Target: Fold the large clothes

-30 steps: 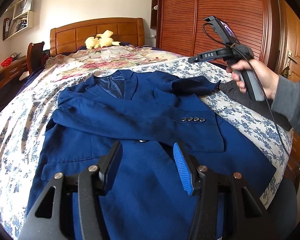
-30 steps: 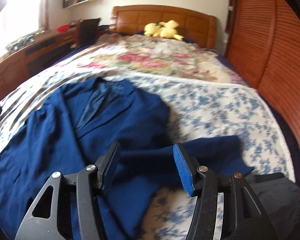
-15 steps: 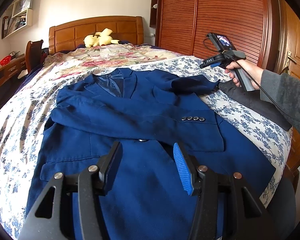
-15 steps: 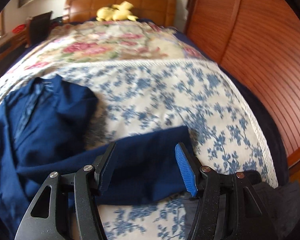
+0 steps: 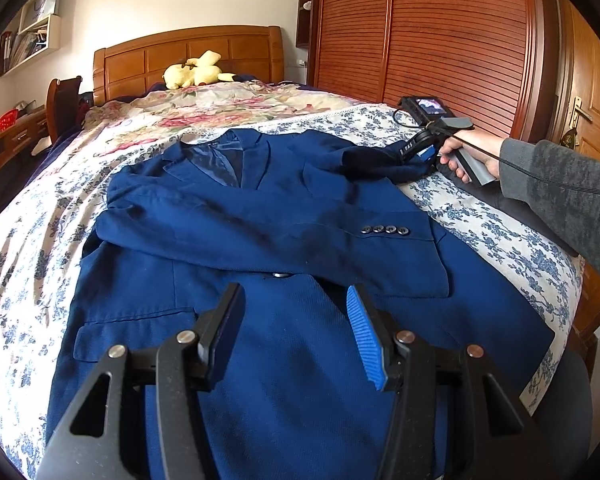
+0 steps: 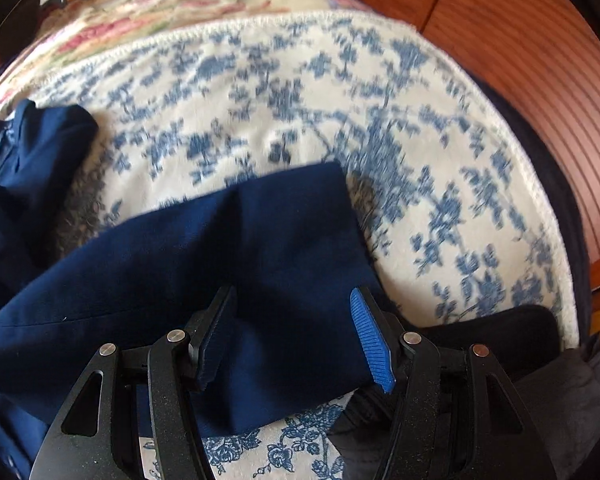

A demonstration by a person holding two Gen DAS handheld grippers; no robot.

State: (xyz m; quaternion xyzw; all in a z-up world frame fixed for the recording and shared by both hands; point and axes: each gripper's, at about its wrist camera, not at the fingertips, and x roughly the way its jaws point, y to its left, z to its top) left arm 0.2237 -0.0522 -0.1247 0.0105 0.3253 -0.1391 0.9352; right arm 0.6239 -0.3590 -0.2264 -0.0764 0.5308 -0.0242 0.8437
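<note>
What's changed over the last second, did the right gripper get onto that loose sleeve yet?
The right gripper has come down from above the bed to the end of the loose sleeve, jaws open astride the cuff, not yet closed on it. The left gripper stays open above the hem of the blue jacket. The other sleeve still lies folded across the chest.

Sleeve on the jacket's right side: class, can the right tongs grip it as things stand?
Probably yes. The right tongs are open directly over the sleeve, whose cuff end lies flat on the floral bedspread with nothing covering it.
</note>
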